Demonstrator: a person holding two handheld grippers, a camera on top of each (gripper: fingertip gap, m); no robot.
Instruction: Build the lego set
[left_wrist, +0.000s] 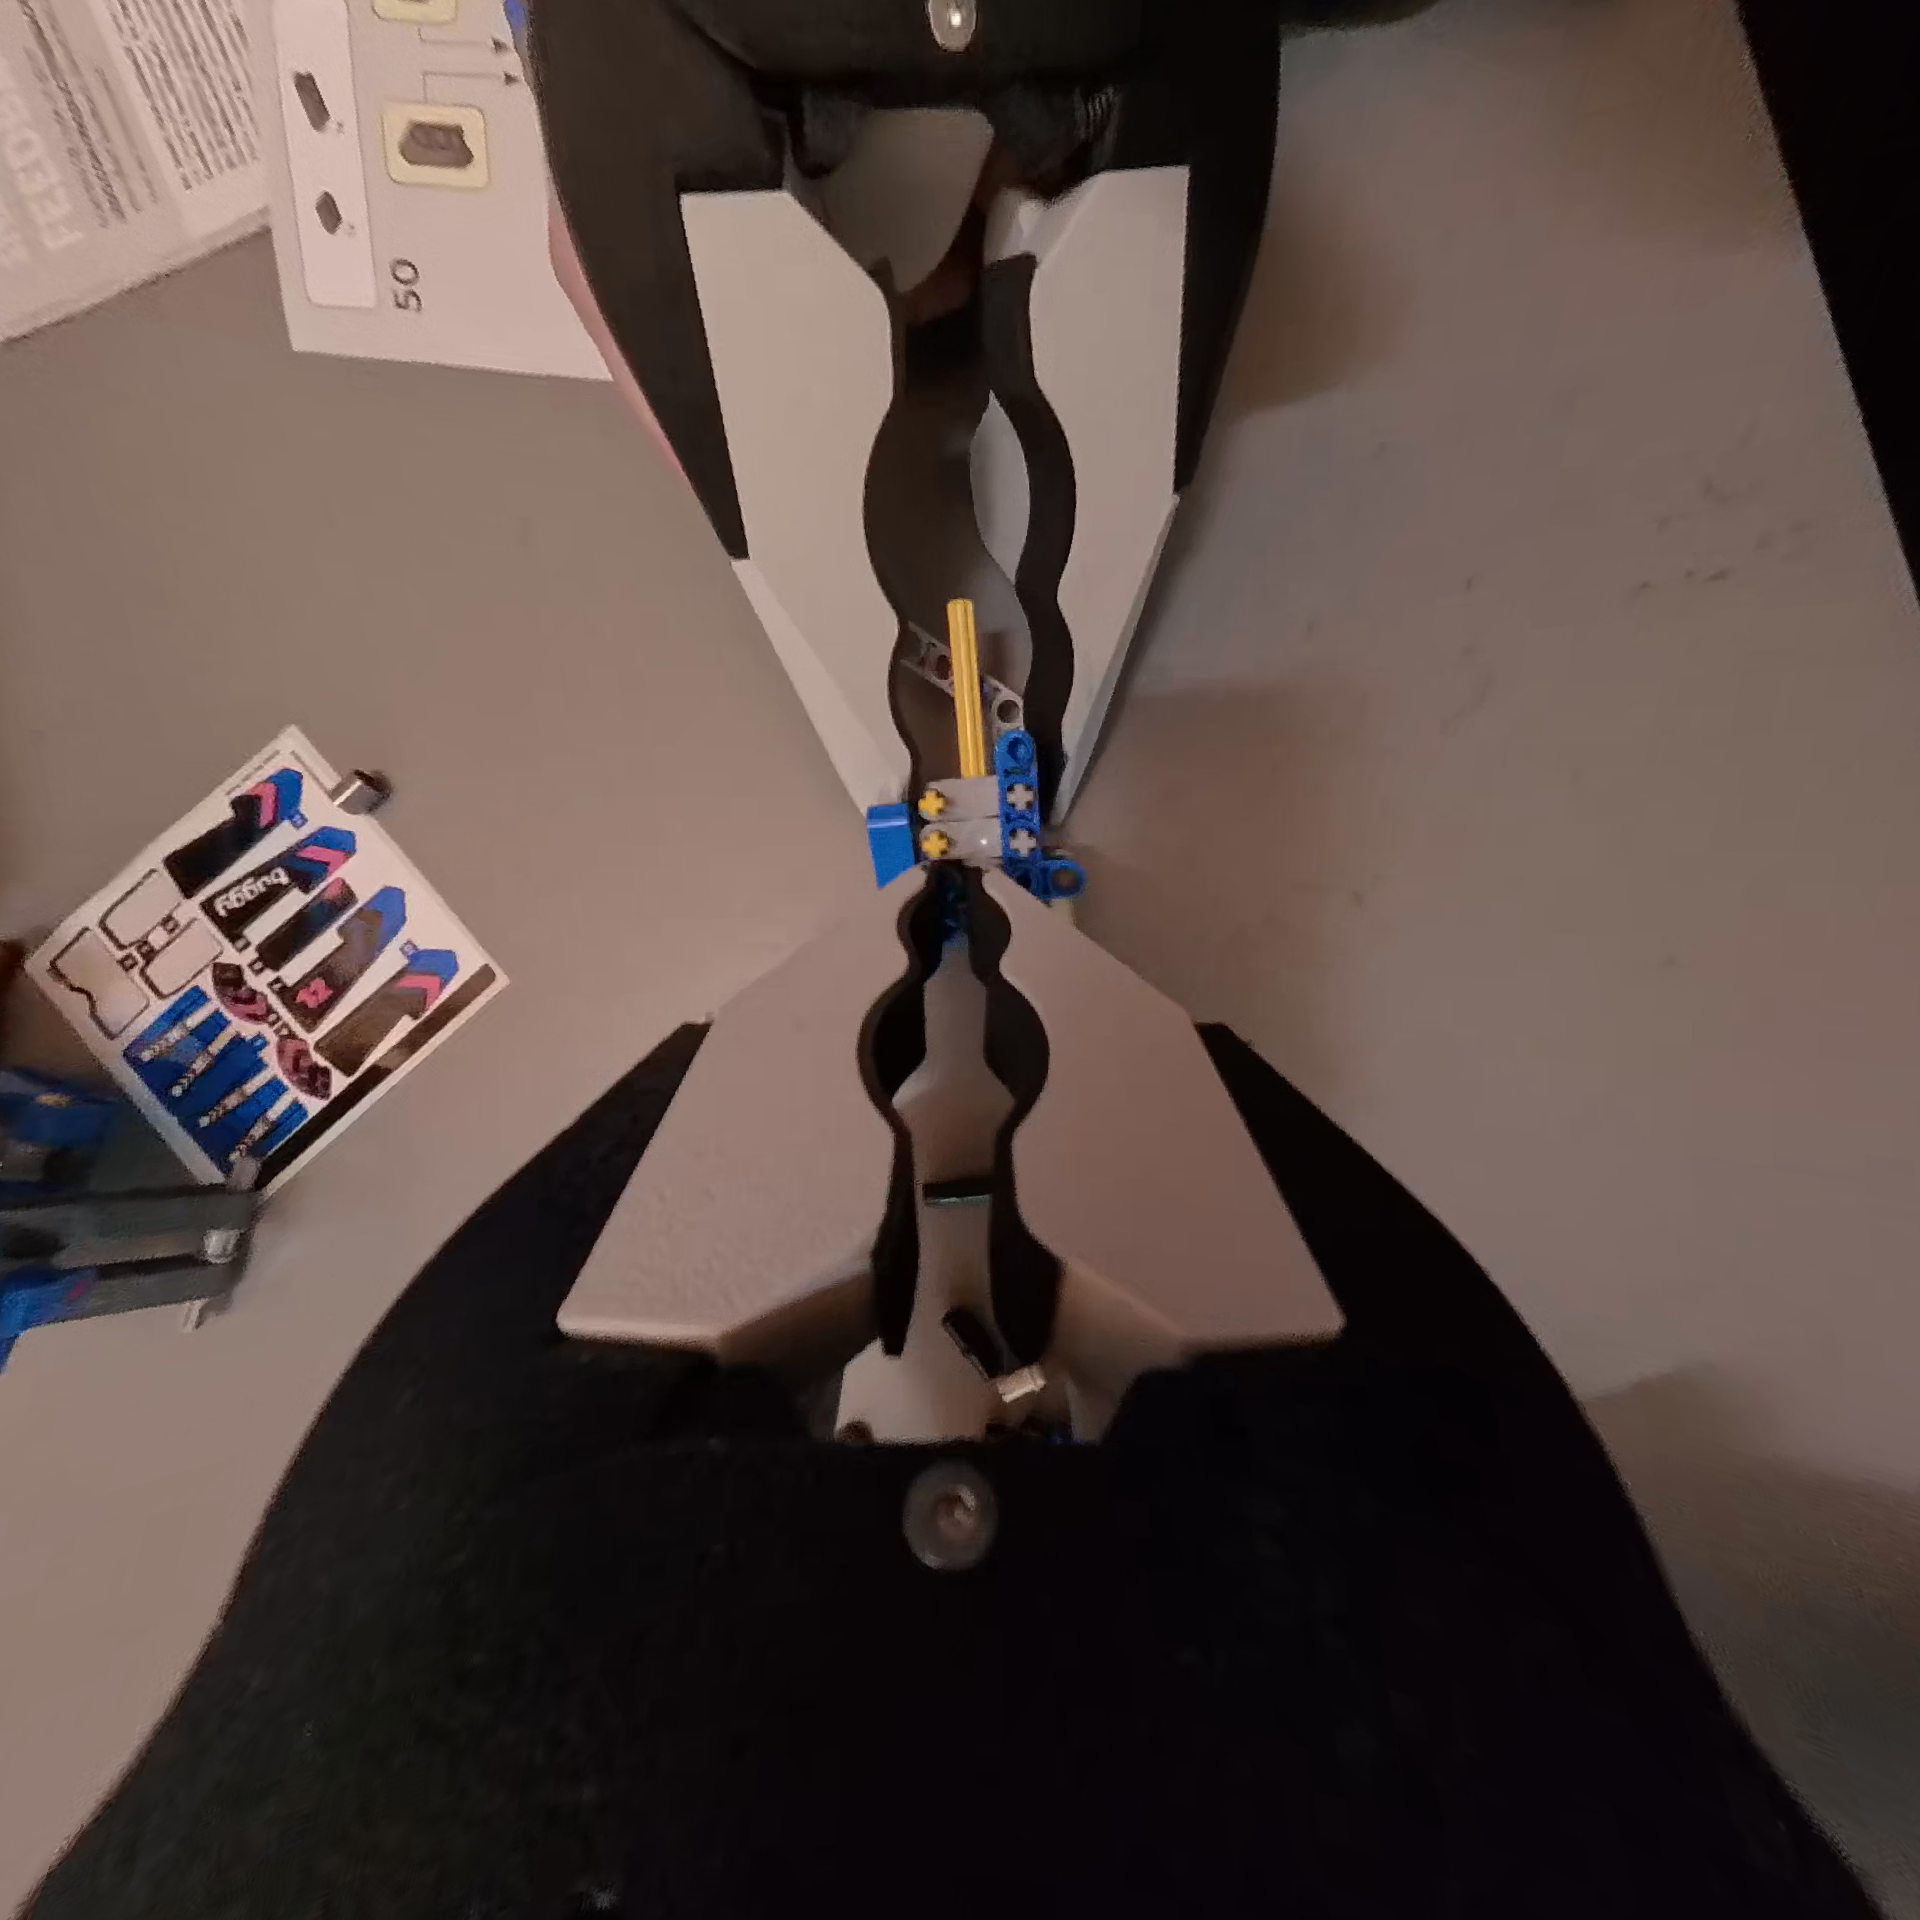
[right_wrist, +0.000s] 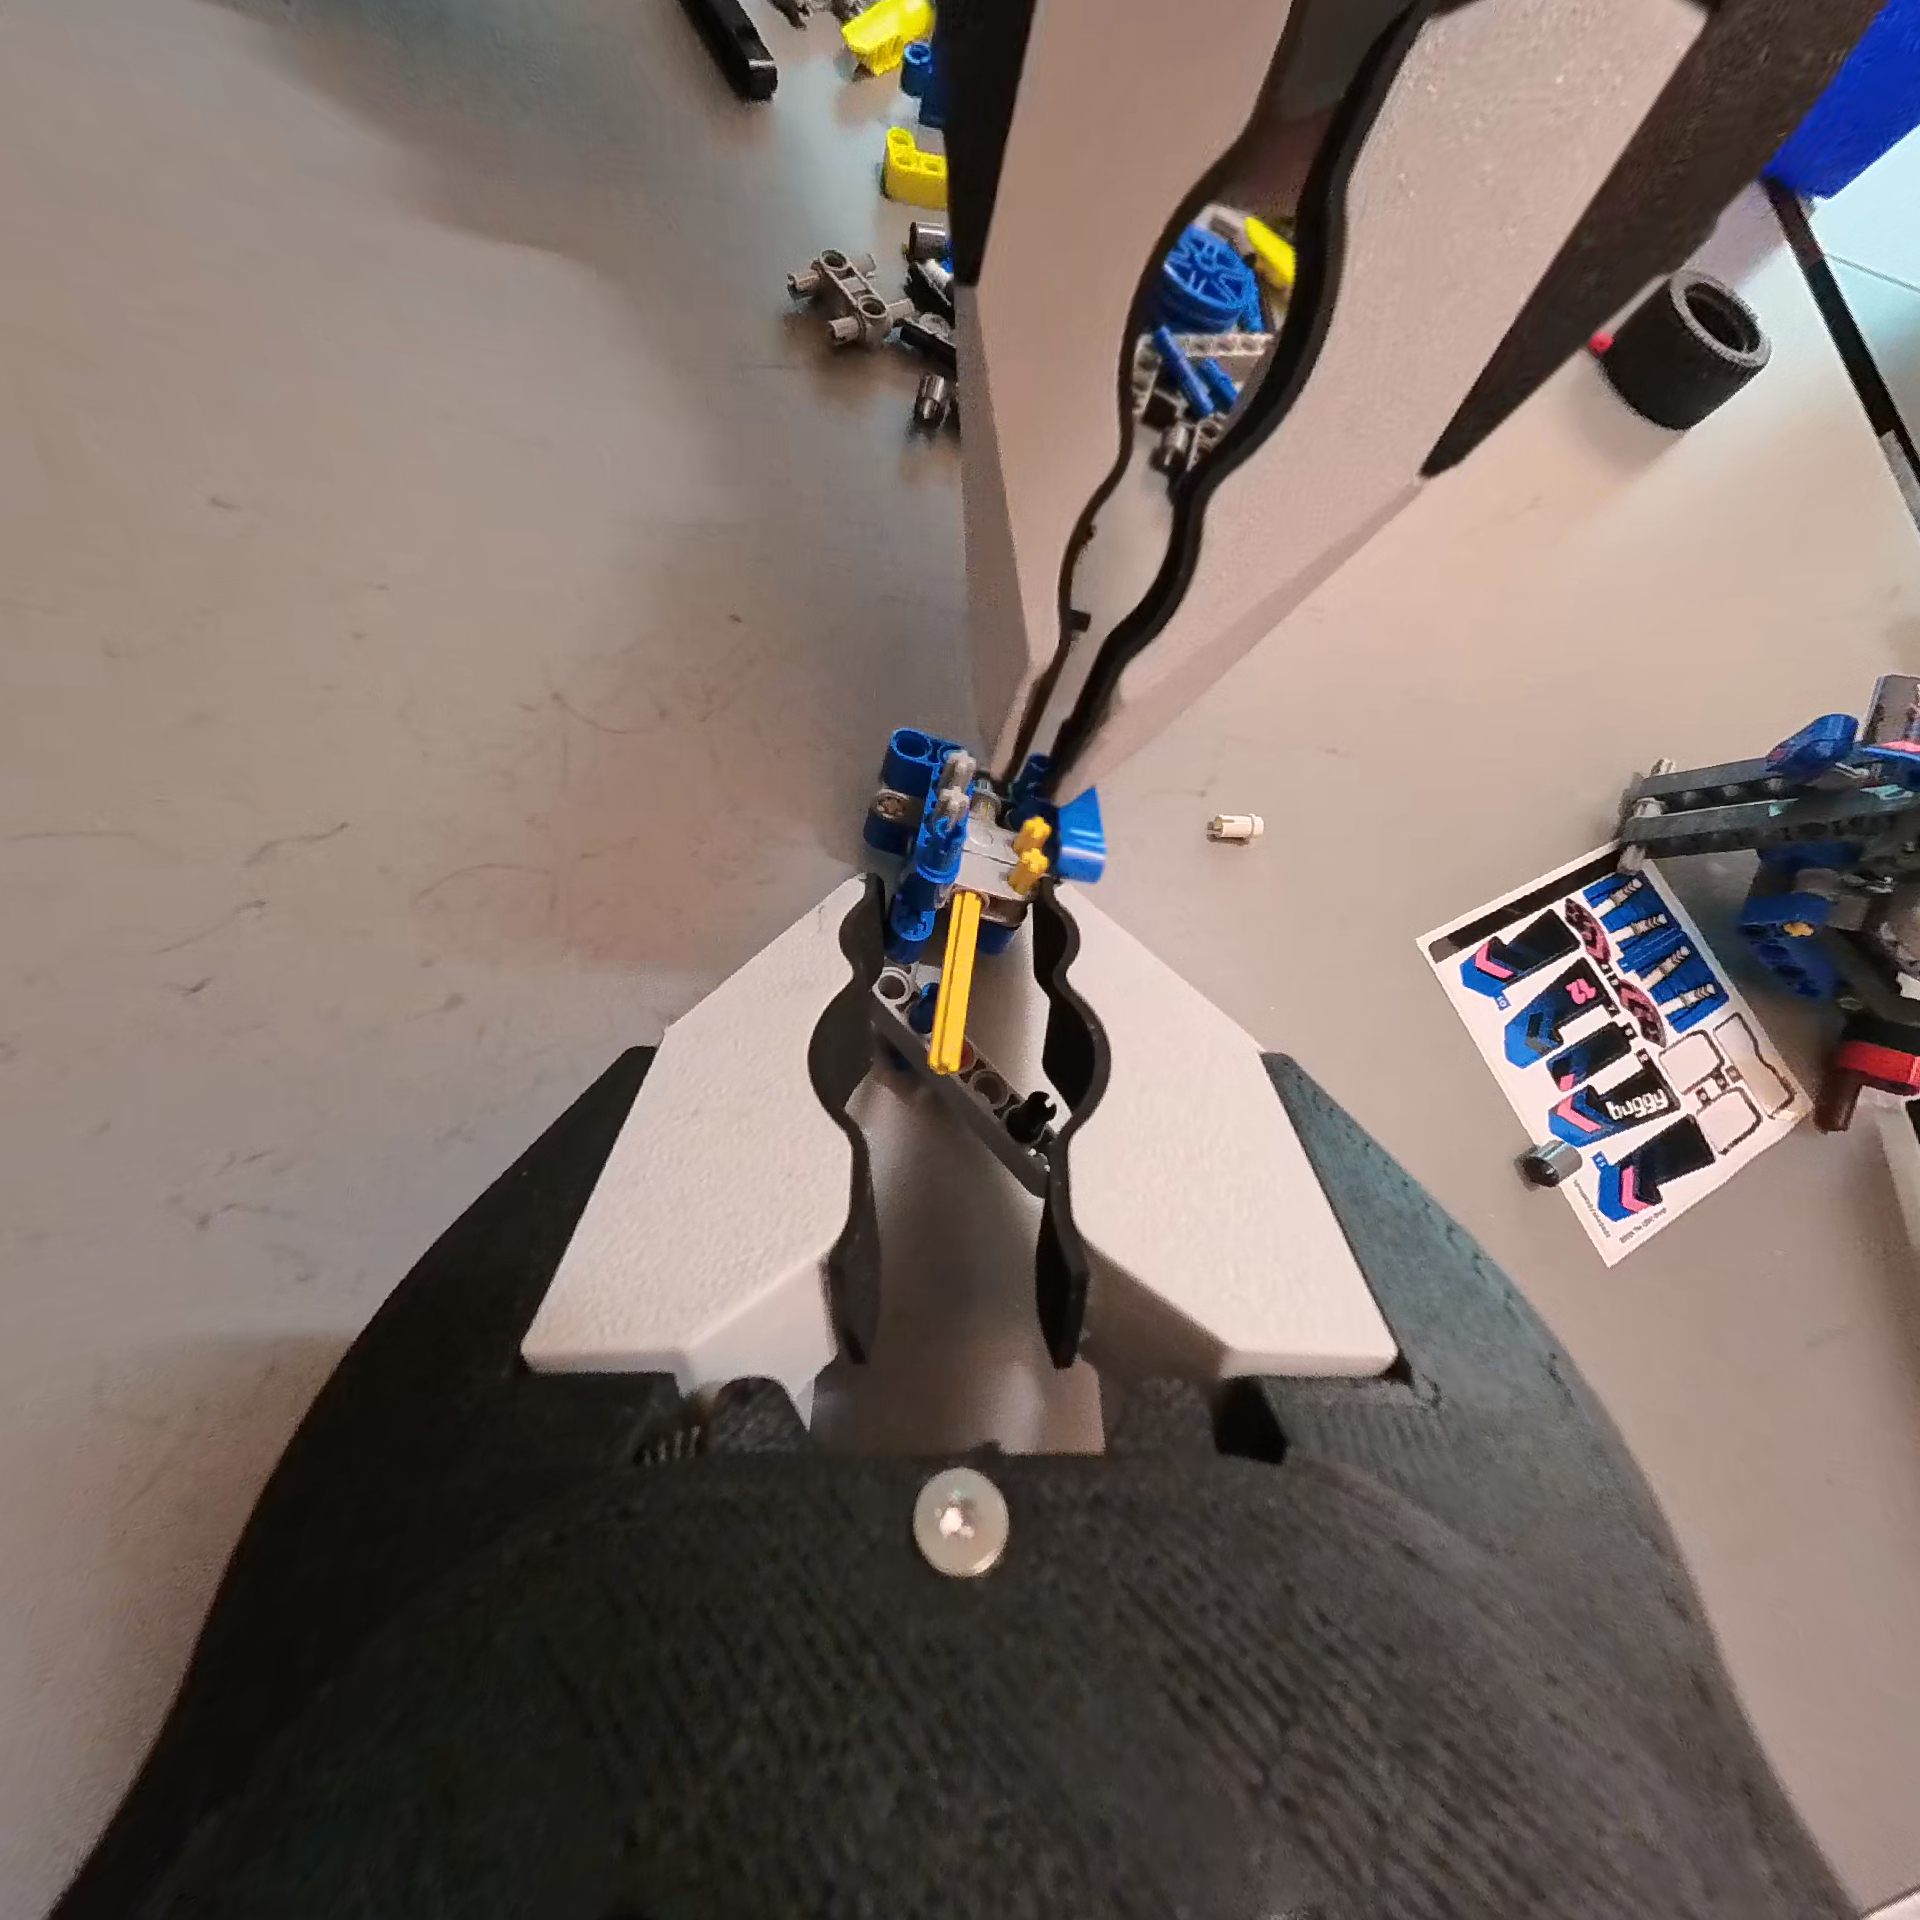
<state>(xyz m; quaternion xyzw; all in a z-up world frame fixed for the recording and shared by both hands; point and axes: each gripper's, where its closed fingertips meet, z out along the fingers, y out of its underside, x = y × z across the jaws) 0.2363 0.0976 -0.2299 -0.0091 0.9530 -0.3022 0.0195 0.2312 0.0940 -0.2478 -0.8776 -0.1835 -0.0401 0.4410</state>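
Observation:
A small lego sub-assembly (left_wrist: 971, 821) of blue, grey and yellow pieces hangs above the grey table between my two grippers, which face each other tip to tip. My left gripper (left_wrist: 961, 894) is shut on its blue end. My right gripper (right_wrist: 956, 899) is shut on the other end, where a grey holed beam (right_wrist: 966, 1081) and a yellow axle (right_wrist: 956, 987) lie between its fingers. In the left wrist view the right gripper (left_wrist: 977, 805) comes in from the top. In the right wrist view the left gripper (right_wrist: 1023, 774) comes in from the top.
A sticker sheet (right_wrist: 1610, 1049) lies on the table beside a partly built blue and grey model (right_wrist: 1797, 862). Loose pieces (right_wrist: 883, 301) and a black tyre (right_wrist: 1688, 348) lie at the far side. A small white pin (right_wrist: 1236, 827) lies nearby. An instruction booklet (left_wrist: 416, 187) lies far left. Only a small space, under 4 cm, lies between the two pairs of fingers. The small white pin (right_wrist: 1236, 827) is about equally far from each gripper, around 6 centimeters.

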